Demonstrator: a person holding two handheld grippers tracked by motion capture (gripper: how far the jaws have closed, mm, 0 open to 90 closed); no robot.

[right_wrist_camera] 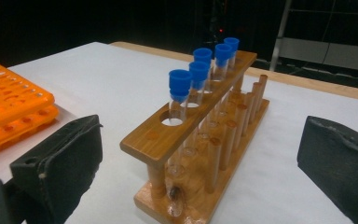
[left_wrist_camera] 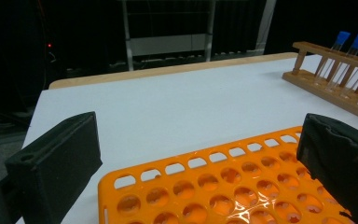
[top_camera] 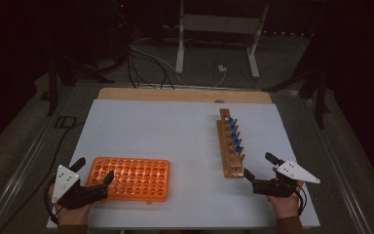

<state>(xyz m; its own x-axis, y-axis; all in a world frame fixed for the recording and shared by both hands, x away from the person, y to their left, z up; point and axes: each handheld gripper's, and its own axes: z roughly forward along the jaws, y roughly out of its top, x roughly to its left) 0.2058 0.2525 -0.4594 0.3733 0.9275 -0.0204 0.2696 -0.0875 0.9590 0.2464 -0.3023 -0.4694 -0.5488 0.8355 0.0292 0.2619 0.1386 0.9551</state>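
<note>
Wooden rack [top_camera: 231, 146] | left gripper [top_camera: 95, 169] wide, empty | right gripper [top_camera: 260, 165] wide, empty

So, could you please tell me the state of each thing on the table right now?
Left hand-held gripper: open, holding nothing, at the orange rack's near left corner.
Right hand-held gripper: open, holding nothing, facing the wooden rack's near end.
Orange rack: flat on the table, holes empty.
Wooden rack: upright, nearest hole empty.
Blue-capped tubes: five, capped, standing in the wooden rack.

Wood rack [right_wrist_camera: 193, 140] w/ blue-capped tubes [right_wrist_camera: 200, 74]
</note>
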